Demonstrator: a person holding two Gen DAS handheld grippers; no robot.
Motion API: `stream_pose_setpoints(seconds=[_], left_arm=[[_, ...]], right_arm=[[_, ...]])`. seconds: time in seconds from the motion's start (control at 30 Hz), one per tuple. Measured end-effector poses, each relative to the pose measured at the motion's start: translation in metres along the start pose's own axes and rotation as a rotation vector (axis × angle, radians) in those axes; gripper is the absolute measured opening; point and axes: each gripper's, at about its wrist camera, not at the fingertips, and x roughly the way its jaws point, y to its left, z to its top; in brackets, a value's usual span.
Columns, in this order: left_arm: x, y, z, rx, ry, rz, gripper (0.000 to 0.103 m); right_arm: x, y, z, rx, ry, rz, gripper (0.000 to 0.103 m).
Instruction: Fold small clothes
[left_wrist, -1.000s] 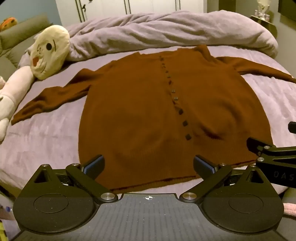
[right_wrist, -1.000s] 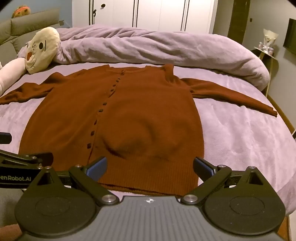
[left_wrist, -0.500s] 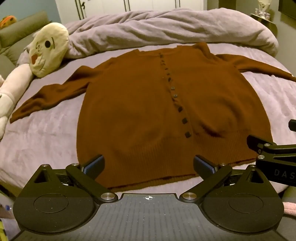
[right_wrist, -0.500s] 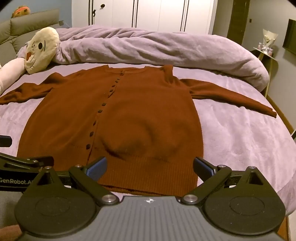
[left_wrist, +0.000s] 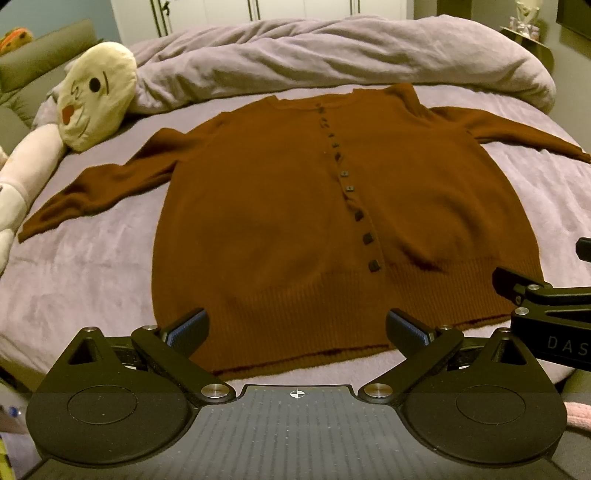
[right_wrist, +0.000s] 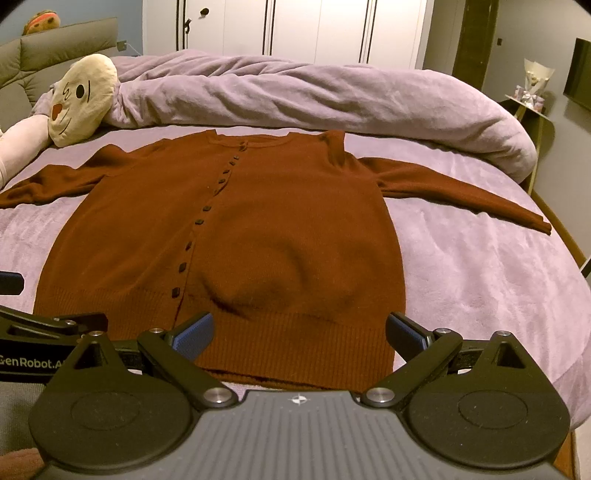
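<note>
A rust-brown buttoned cardigan (left_wrist: 295, 206) (right_wrist: 258, 229) lies flat and face up on the bed, both sleeves spread out to the sides, its ribbed hem nearest me. My left gripper (left_wrist: 297, 328) hovers open just above the hem's left half, nothing between its fingers. My right gripper (right_wrist: 300, 332) is open too, over the hem's right half. Each gripper shows at the edge of the other's view: the right gripper's body (left_wrist: 546, 314) and the left gripper's body (right_wrist: 44, 328).
The bed has a lilac sheet (right_wrist: 480, 266). A rolled lilac duvet (right_wrist: 314, 96) lies across the far side. A cream plush toy (left_wrist: 98, 99) rests at the far left by the left sleeve. A small side table (right_wrist: 532, 107) stands beyond the bed's right edge.
Both grippers have drifted slightly; in the left wrist view the cardigan sits a little lower and further in. Both stay open and the cardigan lies as before.
</note>
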Motion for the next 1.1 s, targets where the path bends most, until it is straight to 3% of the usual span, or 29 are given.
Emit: stream_pose_setpoints(seconds=[1.1], left_arm=[[0.0019, -0.0012, -0.0018, -0.004, 0.013, -0.011, 0.103]], right_arm=[[-0.0021, -0.0034, -0.001, 0.018, -0.005, 0.001, 0.099]])
